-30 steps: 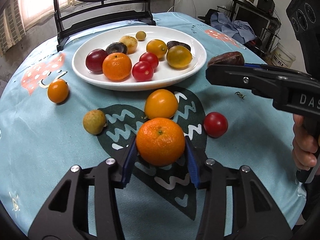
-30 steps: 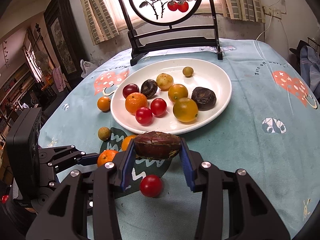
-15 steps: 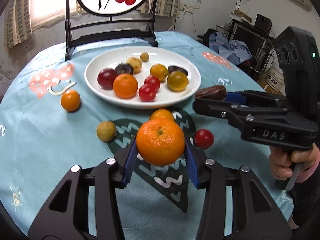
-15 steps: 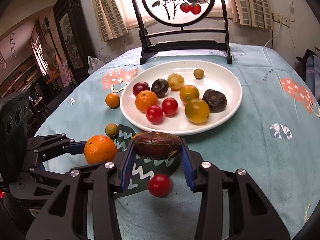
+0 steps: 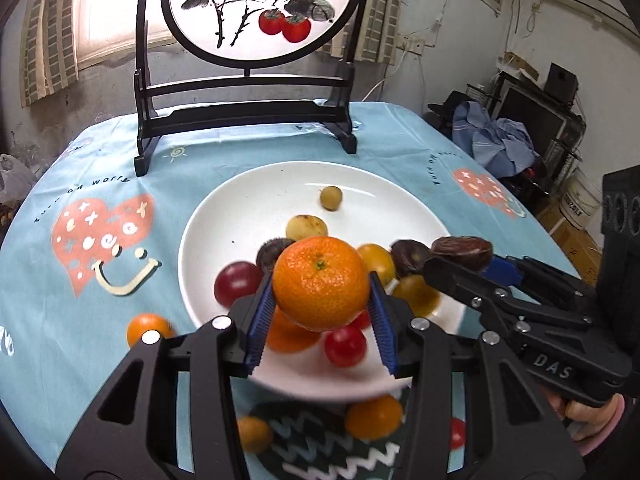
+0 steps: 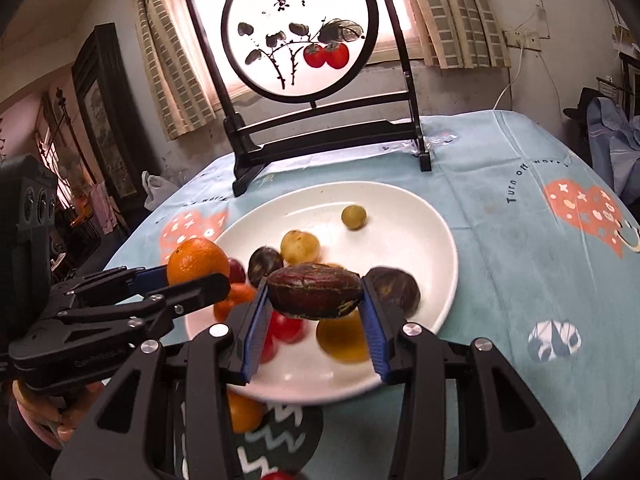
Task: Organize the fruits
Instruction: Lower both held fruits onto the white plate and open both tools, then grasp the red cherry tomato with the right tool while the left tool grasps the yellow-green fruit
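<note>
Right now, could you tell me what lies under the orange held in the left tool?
Under the orange sits the white plate, with another orange fruit and a red tomato showing. The left tool hides the plate directly beneath.

Lower frame: the left claw (image 5: 322, 316) and right claw (image 6: 314, 322), matte black linkages with silver screws (image 5: 221, 323) and ribbed blue pads (image 5: 260, 320). At lower right, white "DAS" lettering (image 5: 553, 365) on the right unit; beneath it, bare skin and a pink cuff (image 5: 600, 424).
</note>
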Demonstrator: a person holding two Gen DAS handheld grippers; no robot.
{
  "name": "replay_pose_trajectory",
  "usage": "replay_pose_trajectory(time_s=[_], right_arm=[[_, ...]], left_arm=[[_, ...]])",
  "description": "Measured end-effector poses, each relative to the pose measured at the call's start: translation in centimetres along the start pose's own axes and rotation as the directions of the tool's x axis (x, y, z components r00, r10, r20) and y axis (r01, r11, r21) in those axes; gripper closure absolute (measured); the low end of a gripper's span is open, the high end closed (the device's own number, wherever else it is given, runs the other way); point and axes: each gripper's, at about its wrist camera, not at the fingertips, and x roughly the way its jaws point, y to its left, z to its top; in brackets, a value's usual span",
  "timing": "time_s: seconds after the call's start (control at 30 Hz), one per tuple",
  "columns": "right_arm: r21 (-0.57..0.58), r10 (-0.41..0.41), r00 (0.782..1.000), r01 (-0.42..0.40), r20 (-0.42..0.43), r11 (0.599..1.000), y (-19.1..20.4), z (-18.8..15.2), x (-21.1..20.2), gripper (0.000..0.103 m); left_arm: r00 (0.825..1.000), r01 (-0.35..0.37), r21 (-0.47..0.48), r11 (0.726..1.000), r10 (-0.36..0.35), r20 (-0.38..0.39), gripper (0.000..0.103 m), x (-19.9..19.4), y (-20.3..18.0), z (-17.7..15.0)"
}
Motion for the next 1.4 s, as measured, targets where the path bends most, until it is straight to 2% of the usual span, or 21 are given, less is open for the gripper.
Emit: replay_pose_trajectory(time_s=[0.07, 0.1, 0.13, 0.2, 0.27, 0.33, 0.37, 0.5, 0.57, 0.63, 0.7, 0.8, 0.9, 1.23, 1.4], right_arm=[[0.0, -0.007, 1.0, 0.007, 0.002, 1.0, -0.2, 0.6, 0.8, 0.059], [0.001, -0.013, 1.0, 0.013, -0.001, 1.0, -0.3, 0.7, 1.0, 0.053], [0.004, -0.019, 1.0, 0.019, 0.0, 1.0, -0.3, 0.8, 0.8, 0.05], [0.009, -0.004, 1.0, 0.004, 0.018, 1.0, -0.4, 0.9, -0.3, 0.048], [0.004, 0.01, 0.999, -0.01, 0.035, 1.0, -0.1, 1.0, -1.8, 0.047], [-0.005, 0.032, 0.999, -0.032, 0.033, 0.999, 0.3, 0.6, -3.3, 0.045], [-0.011, 0.04, 0.999, -0.04, 0.029, 0.999, 0.5, 0.4, -3.7, 0.04], [-0.022, 0.076, 0.997, -0.077, -0.026, 0.997, 1.4, -2.4, -4.7, 0.04], [-0.017, 0.056, 0.994, -0.058, -0.09, 0.998, 1.8, -4.1, -4.2, 0.04], [-0.02, 0.054, 0.986, -0.058, -0.155, 0.998, 2.3, -5.1, -3.8, 0.04], [-0.035, 0.056, 0.981, -0.063, -0.183, 0.997, 3.1, -5.9, -3.9, 0.04], [-0.095, 0.024, 0.98, -0.044, -0.2, 0.995, 4.3, -7.1, -4.4, 0.04], [-0.163, -0.038, 0.973, 0.0, -0.23, 0.987, 4.9, -8.3, -4.2, 0.04], [-0.192, -0.054, 0.964, 0.003, -0.262, 0.981, 4.5, -8.9, -3.8, 0.042], [-0.22, -0.057, 0.957, -0.007, -0.285, 0.976, 5.0, -9.4, -3.4, 0.05]], left_arm=[[1.0, -0.019, -0.005, 1.0, 0.019, -0.01, 0.056, 1.0, 0.3, 0.5], [0.999, -0.029, -0.02, 0.999, 0.029, -0.018, 0.049, 1.3, 0.6, 0.7], [0.999, -0.042, -0.043, 0.998, 0.041, -0.019, 0.033, 1.2, 0.9, 0.9], [0.998, -0.056, -0.063, 0.996, 0.058, 0.025, 0.021, -0.3, 1.5, 0.8], [0.996, -0.052, -0.068, 0.996, 0.056, 0.066, 0.017, -2.4, 2.0, 0.9], [0.994, -0.063, -0.096, 0.993, 0.072, 0.085, 0.009, -4.4, 2.5, 0.7], [0.992, -0.067, -0.115, 0.991, 0.079, 0.096, 0.006, -5.2, 2.9, 0.3], [0.984, -0.126, -0.192, 0.973, 0.147, 0.097, 0.006, -7.0, 4.6, -3.2], [0.98, -0.173, -0.23, 0.958, 0.19, 0.055, 0.006, -6.9, 5.6, -5.8], [0.969, -0.244, -0.235, 0.941, 0.245, -0.025, 0.006, -6.3, 6.2, -7.8], [0.966, -0.258, -0.224, 0.94, 0.254, -0.05, 0.006, -6.4, 6.4, -8.8], [0.965, -0.261, -0.232, 0.937, 0.261, -0.035, 0.006, -7.3, 6.8, -9.3], [0.956, -0.289, -0.227, 0.93, 0.291, -0.024, 0.006, -7.8, 7.0, -9.5], [0.958, -0.286, -0.228, 0.931, 0.286, -0.032, 0.006, -7.9, 6.9, -9.3], [0.959, -0.28, -0.227, 0.933, 0.28, -0.035, 0.006, -7.9, 6.9, -9.2]])
